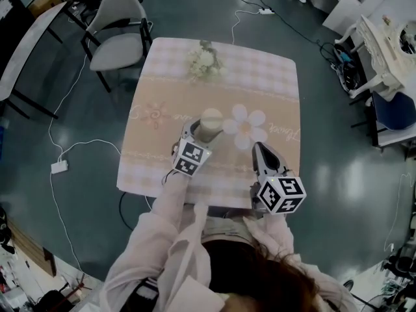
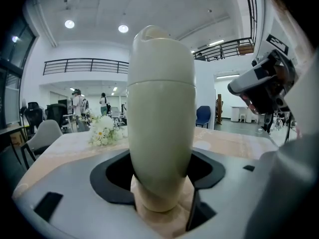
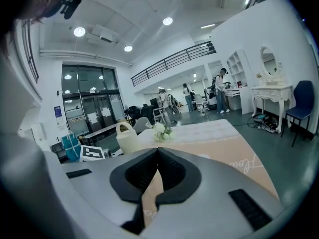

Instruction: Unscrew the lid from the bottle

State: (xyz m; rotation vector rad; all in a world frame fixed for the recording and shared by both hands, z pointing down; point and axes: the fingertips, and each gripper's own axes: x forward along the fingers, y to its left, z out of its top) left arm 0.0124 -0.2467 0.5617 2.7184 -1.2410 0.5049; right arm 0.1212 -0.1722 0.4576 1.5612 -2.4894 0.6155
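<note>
Nearest you: left tongs (image 1: 198,138) stand wide around the cream bottle (image 2: 160,128), upright on the bench (image 1: 273,77), pads (image 2: 112,176) apparently not yet pressing; right tongs (image 1: 260,150), closed and empty, hover just right of it. Step in hand looks like securing the body: close your left, then open your right for the lid (image 2: 159,56). Beyond: flowers (image 1: 203,60) at the bench's far edge, chair (image 1: 117,34) past it, neither obstructing.

Right tool (image 3: 157,151) closed empty, bottle (image 3: 128,141) beyond it.
</note>
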